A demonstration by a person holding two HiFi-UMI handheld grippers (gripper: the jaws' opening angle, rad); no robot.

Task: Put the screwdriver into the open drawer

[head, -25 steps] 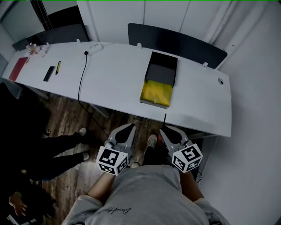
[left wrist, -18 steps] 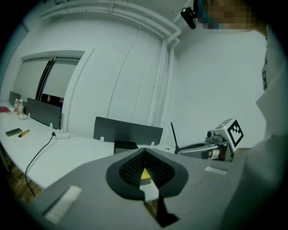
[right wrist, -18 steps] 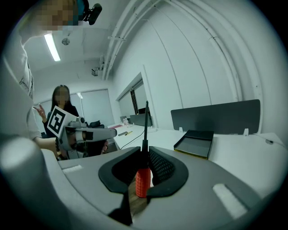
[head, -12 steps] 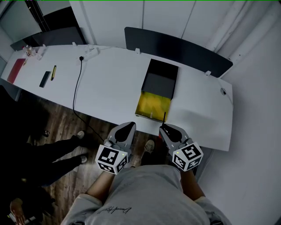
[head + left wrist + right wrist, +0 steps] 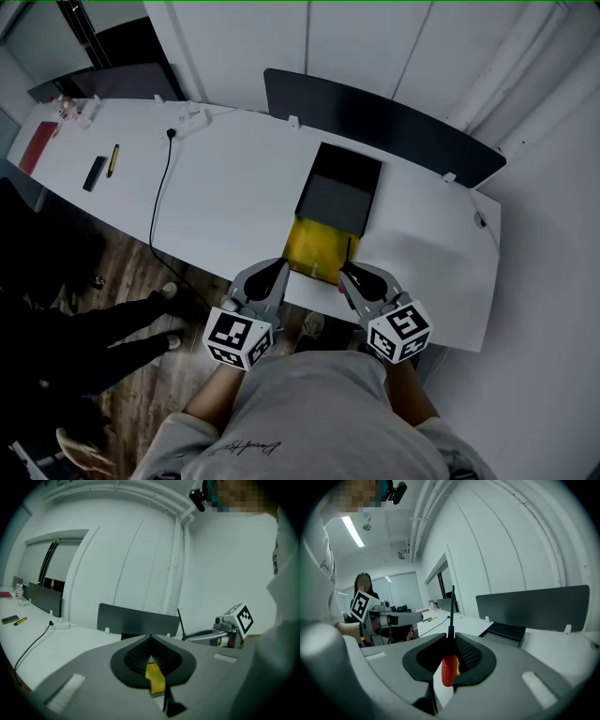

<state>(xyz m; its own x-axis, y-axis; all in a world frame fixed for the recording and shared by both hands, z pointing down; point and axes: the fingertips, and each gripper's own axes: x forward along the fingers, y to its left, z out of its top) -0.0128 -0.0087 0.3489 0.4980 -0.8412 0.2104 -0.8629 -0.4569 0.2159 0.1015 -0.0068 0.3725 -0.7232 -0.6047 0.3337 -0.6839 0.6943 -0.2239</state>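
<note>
The screwdriver has a red handle and a thin black shaft that sticks up past the jaws. My right gripper is shut on it. In the head view the right gripper is over the table's near edge, with the shaft over the front right corner of the open yellow drawer. The drawer is pulled out of a black box. My left gripper is just left of the drawer's front. Its jaws are shut with nothing between them.
The white table carries a black cable, a power strip, a black phone, a yellow pen and a red notebook at the far left. A dark panel stands behind. Another person's legs are at the left.
Both grippers have moved forward from over the floor to the table's near edge, beside the yellow drawer. The right one has kept hold of the screwdriver.
</note>
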